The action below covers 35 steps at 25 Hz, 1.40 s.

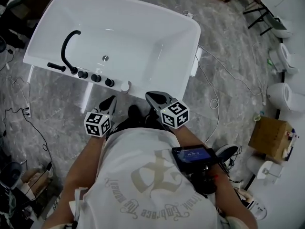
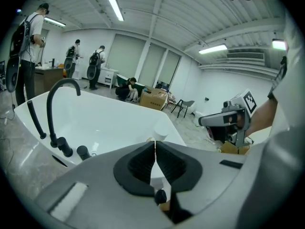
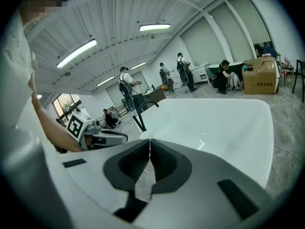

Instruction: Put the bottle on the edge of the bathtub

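A grey marbled stone floor [image 1: 228,56] fills a bright workshop room with strip lights overhead. On it stands a white oval bathtub [image 1: 143,32]. Thin white cables [image 1: 214,94] trail over the floor to the right of the bathtub. Further right of it are white ceramic toilets [image 1: 286,94] and a brown cardboard box [image 1: 270,136]. Several people [image 2: 97,63] stand beyond the bathtub's far side.

The bathtub's basin holds only a round metal drain [image 1: 105,58]. On its near rim are a black curved faucet [image 1: 66,44] and a row of black round knobs [image 1: 96,78]. A small white cylindrical bottle [image 1: 125,86] stands upright on that same rim, just beside the last knob, and nothing is touching it.

The left claw [image 1: 110,102] hangs just in front of the bathtub's near rim with its jaws closed together on nothing. The bottle [image 2: 160,135] is visible just past its tips. The right claw [image 1: 151,97] is beside the left one, also closed and empty.
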Available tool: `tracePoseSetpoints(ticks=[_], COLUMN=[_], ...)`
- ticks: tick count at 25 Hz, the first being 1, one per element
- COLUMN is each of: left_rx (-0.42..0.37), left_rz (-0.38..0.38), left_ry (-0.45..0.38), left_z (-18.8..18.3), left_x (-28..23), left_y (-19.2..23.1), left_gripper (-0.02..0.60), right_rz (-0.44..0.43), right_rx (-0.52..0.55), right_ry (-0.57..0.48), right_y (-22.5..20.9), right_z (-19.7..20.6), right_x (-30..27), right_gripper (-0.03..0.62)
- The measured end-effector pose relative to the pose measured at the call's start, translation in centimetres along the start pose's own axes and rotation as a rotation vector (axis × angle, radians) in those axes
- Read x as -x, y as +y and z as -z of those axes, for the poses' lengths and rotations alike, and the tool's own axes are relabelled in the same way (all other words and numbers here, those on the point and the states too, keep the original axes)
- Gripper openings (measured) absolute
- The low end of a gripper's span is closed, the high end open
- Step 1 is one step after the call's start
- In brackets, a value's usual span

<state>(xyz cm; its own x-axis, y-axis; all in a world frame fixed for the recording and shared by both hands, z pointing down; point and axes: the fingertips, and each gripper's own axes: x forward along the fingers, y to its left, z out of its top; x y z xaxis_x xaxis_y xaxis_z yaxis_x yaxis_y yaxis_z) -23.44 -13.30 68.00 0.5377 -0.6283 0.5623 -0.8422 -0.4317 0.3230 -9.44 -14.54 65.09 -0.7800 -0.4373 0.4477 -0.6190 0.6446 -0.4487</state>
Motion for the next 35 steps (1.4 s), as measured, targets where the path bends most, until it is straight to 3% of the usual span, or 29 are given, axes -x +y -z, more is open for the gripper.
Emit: tracePoseSetpoints(ticks=[10, 19, 35], left_rx=[-0.042, -0.033, -0.001], left_rz=[0.072, 0.105, 0.121], left_ry=[-0.102, -0.142, -0.164], left_z=[-4.6, -5.7, -5.8], left_x=[1.7, 2.1, 2.7], left_y=[-2.5, -4.7, -3.5], left_gripper=[0.006, 0.006, 0.006], right_rz=[-0.005, 0.004, 0.03], right_rx=[0.064, 0.07, 0.07], right_ry=[-0.084, -0.128, -0.112], right_y=[1.8, 1.4, 2.0], right_z=[-3.4, -3.8, -3.6], right_x=[1.2, 3.9, 2.7], right_gripper=[0.006, 0.006, 0.006])
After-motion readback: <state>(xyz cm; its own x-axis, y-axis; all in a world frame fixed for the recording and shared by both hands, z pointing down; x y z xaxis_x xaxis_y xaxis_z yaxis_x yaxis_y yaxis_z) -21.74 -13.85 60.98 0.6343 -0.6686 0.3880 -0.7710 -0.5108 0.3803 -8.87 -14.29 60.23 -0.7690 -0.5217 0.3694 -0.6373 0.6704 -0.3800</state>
